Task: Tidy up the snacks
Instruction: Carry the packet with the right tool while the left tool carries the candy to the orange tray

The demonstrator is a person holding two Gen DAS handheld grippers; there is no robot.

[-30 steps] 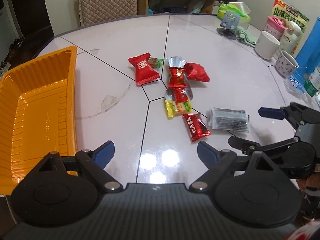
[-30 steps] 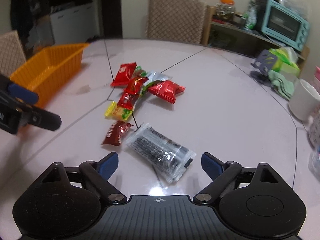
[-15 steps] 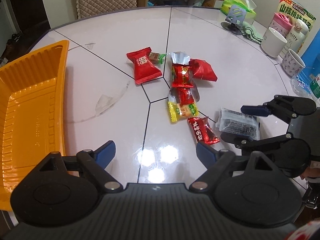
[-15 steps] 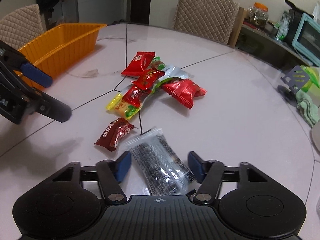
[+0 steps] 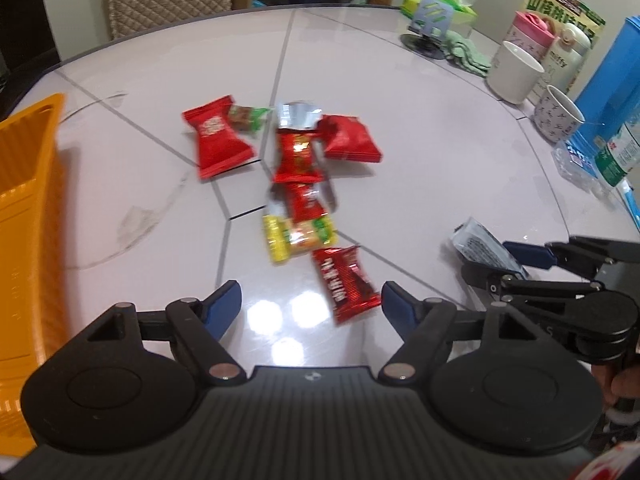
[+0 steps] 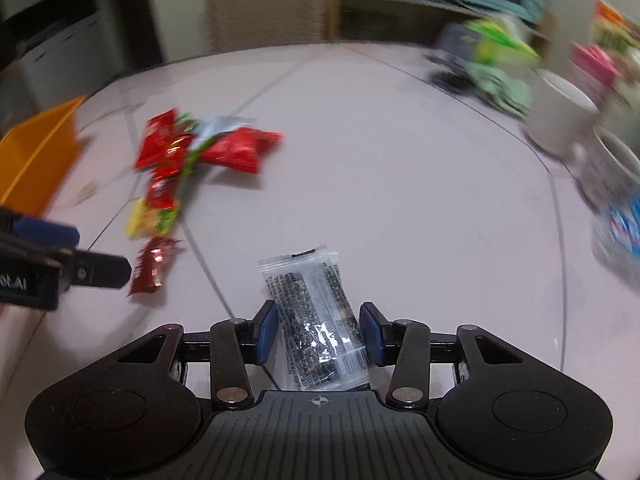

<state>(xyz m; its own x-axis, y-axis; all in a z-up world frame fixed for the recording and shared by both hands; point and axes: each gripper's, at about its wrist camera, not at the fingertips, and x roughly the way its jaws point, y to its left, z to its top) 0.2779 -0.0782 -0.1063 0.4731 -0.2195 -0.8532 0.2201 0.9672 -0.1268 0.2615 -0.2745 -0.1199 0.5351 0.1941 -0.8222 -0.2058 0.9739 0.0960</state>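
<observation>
Clear snack packet (image 6: pixel 316 320) lies lengthwise between right gripper (image 6: pixel 320 334) pads, long axis pointing away; jaws just closing, apparently touching. Left gripper (image 5: pixel 312 304) gapes empty, jaws narrowing.

At your one o'clock: white mug (image 5: pixel 516 71), patterned cup (image 5: pixel 557 113), pink-lidded flask (image 5: pixel 532 32); green tissue pack (image 5: pixel 440 0) at twelve.

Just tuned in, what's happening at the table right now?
A person with a gripper in each hand is sorting snacks. The right gripper has just been closing around the clear packet of dark snack, which sits between its pads, apparently gripped. The left gripper, jaws narrowing but with nothing clamped, hovers by the dark red packet. The other wrapped sweets lie loose on the table; the visible part of the orange tray holds nothing.
</observation>
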